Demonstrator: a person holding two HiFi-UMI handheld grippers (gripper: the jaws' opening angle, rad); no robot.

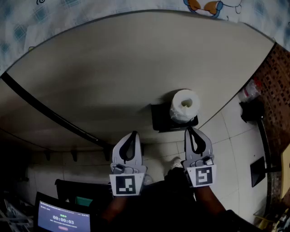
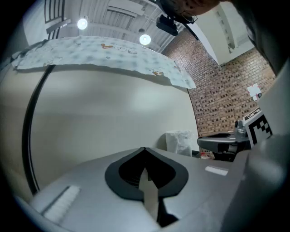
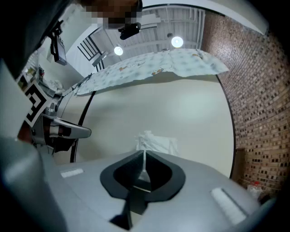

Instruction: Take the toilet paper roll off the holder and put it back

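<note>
A white toilet paper roll [image 1: 185, 105] sits on a black holder [image 1: 162, 118] fixed to the cream wall. My right gripper [image 1: 192, 130] is shut and empty, its tip just below the roll and apart from it. Further left, my left gripper [image 1: 132, 135] is also shut and empty. In the left gripper view the closed tip [image 2: 144, 149] points at the wall, with the roll [image 2: 179, 142] off to the right. From the right gripper view the roll [image 3: 157, 143] stands straight ahead, just beyond the closed tip [image 3: 144, 152].
A black cable [image 1: 50, 113] runs slantwise across the wall. A patterned cloth [image 1: 136, 7] hangs along the wall's top. A brick wall [image 1: 277, 74] and a black stand [image 1: 260, 136] are at the right, a lit screen [image 1: 63, 220] at the lower left.
</note>
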